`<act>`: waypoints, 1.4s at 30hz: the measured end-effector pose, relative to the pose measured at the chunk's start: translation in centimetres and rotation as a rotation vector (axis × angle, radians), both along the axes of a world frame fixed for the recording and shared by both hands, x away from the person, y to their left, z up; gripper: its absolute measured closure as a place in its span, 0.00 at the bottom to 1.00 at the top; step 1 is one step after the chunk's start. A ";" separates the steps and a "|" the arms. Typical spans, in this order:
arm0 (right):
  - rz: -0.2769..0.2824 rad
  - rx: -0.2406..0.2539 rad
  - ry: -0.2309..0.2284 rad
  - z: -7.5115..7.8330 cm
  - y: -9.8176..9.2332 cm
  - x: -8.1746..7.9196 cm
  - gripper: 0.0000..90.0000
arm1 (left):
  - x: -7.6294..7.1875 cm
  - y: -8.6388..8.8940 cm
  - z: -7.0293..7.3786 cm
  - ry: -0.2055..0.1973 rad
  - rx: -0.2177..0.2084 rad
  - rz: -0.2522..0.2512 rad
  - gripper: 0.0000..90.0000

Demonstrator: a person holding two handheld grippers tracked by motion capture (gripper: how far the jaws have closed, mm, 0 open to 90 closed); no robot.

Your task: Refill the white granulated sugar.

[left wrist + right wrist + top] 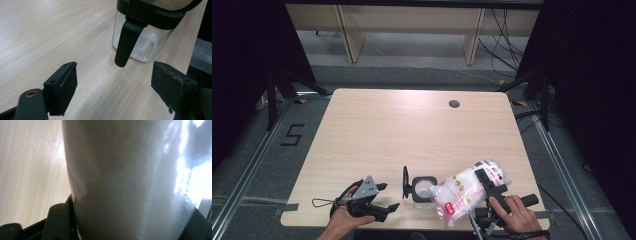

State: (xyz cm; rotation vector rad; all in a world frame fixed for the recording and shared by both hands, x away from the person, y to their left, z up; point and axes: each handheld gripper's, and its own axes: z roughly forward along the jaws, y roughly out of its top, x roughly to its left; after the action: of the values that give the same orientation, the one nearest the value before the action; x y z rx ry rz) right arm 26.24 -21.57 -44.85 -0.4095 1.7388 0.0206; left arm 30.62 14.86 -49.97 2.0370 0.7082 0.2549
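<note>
A clear jar (422, 189) with a black rim stands near the table's front edge, its black lid (405, 181) flipped upright on its left. In the left gripper view the jar (147, 42) holds a little white powder, and a black latch (127, 42) hangs down its side. My left gripper (390, 195) rests open just left of the jar, with nothing between its jaws (115, 72). My right gripper (486, 181) is shut on a plastic bag of white granules (462, 192), which is tilted with its left end at the jar's mouth. The bag (120, 170) sits between the right gripper's jaws (127, 220).
The light wooden table (412, 130) has a round cable hole (454, 104) at its back right. Dark stands and cables flank the table on both sides. Both hands work close to the front edge.
</note>
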 end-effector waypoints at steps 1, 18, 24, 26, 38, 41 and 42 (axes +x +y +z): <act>0.000 0.000 0.000 0.0 0.0 0.0 0.47 | 0.0 0.0 0.0 0.000 0.000 0.000 0.23; -0.022 0.023 0.024 -0.3 -0.1 0.0 0.47 | -0.1 0.0 0.0 0.015 -0.001 0.007 0.23; -0.013 0.001 0.014 -0.2 0.0 0.0 0.47 | -0.1 0.0 0.0 0.015 0.000 0.006 0.23; 0.000 0.018 0.002 -0.3 -0.1 0.0 0.47 | -0.1 0.0 0.0 0.015 0.000 0.007 0.23; -0.027 0.001 0.006 -0.1 0.0 -0.2 0.47 | -0.1 0.0 0.0 0.015 0.000 0.006 0.23; -0.027 -0.001 0.007 -0.1 0.0 -0.2 0.47 | -0.1 0.0 0.0 0.016 -0.001 0.008 0.23; -0.027 0.001 0.007 -0.1 0.0 -0.2 0.47 | -0.1 0.0 0.0 0.015 -0.001 0.007 0.23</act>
State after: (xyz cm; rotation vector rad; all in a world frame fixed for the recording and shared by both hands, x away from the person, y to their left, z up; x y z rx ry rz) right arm 26.00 -21.55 -44.94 -0.3860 1.7510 0.0036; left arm 30.54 14.89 -49.96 2.0380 0.7252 0.2435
